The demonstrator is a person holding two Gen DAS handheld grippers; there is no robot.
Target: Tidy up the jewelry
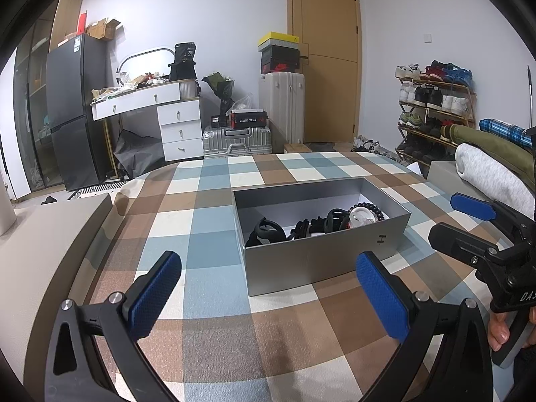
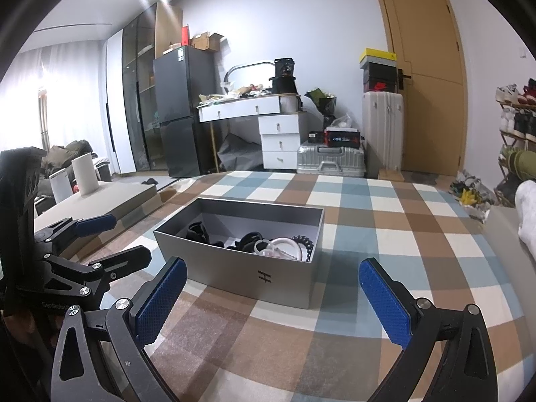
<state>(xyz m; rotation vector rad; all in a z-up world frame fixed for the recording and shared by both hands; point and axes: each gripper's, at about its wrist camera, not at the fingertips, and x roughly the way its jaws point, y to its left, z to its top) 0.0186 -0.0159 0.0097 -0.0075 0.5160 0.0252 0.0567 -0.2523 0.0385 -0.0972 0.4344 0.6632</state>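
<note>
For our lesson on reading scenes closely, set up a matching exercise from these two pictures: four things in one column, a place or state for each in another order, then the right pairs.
Things:
1. grey box
2. beaded bracelet
3. left gripper
4. yellow shoebox

Places or states:
A. open and empty
B. top of a stack by the door
C. inside the box
D. on the checked cloth

Pairs: 1-D, 2-C, 3-A, 4-B

White walls, wooden door, dark fridge, shoe rack
</note>
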